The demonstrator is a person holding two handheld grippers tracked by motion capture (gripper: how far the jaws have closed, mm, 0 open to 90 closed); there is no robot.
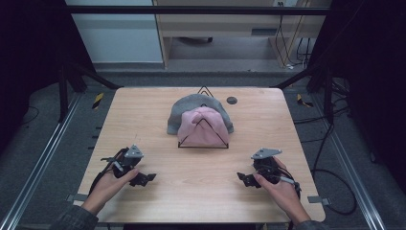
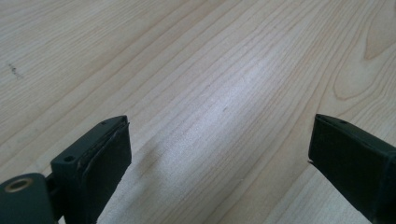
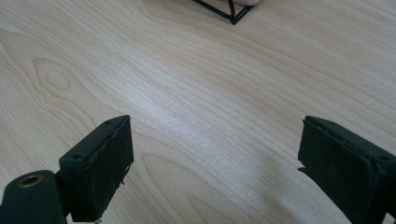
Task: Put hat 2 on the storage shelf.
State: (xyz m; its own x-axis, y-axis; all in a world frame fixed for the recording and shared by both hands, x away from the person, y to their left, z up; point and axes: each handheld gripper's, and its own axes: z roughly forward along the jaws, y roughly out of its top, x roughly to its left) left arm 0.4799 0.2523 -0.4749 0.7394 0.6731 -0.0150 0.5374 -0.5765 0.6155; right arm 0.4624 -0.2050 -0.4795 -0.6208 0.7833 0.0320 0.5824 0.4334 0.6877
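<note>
A pale wooden table stands on a grey floor in a dim room. The left gripper rests near the front edge, jaws wide apart, holding nothing. At mid-table a pink hat sits on a black wire rack, touching a grey hat behind it. The right gripper rests wide open, empty.

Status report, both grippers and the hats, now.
Left gripper open, empty, low over the table. Right gripper open, empty, same. Pink hat on the wire stand, over the grey hat, untouched. Path between is bare wood.
</note>
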